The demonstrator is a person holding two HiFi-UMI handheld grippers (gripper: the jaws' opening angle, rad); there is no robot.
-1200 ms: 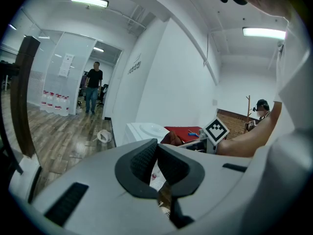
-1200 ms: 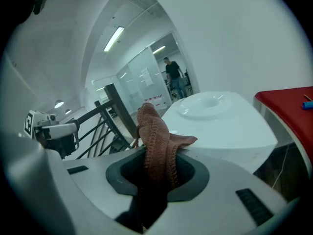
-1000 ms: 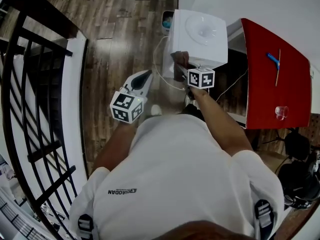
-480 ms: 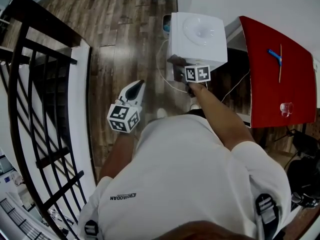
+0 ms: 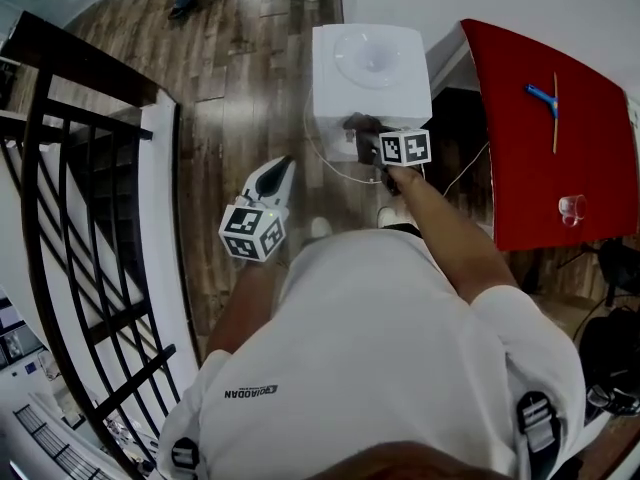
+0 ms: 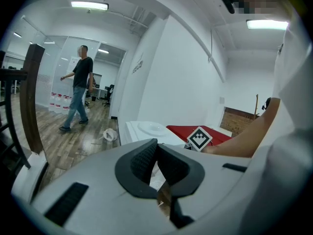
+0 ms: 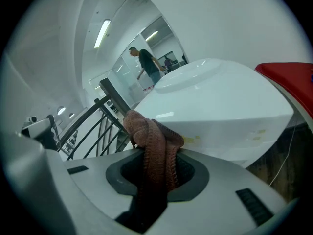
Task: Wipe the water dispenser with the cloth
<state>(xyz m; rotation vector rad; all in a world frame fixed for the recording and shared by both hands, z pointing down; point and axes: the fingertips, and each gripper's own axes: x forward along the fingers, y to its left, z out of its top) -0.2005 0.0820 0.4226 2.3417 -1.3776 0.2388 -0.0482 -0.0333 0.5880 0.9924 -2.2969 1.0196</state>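
Right gripper [image 5: 371, 140] pinching cloth [image 7: 154, 141] at water dispenser [image 5: 372, 80] edge, left gripper [image 6: 157, 156] fingers [image 6: 143, 161] closed

Wood floor [image 5: 230, 58] carries the white water dispenser [image 5: 370, 68]; a white cable [image 5: 318, 153] loops on the boards beside its base. Red worktop [image 5: 520, 168], right of the dispenser, holds a blue tool [image 5: 541, 97], a thin stick [image 5: 556, 118] and a clear glass [image 5: 570, 207].

Your reddish-brown cloth [image 7: 146, 131] sits bunched between the closed jaws of your right gripper [image 7: 156, 156], right at the front top edge of the white, boxy water dispenser [image 5: 370, 68], which stands upright on the wood floor [image 5: 240, 88].
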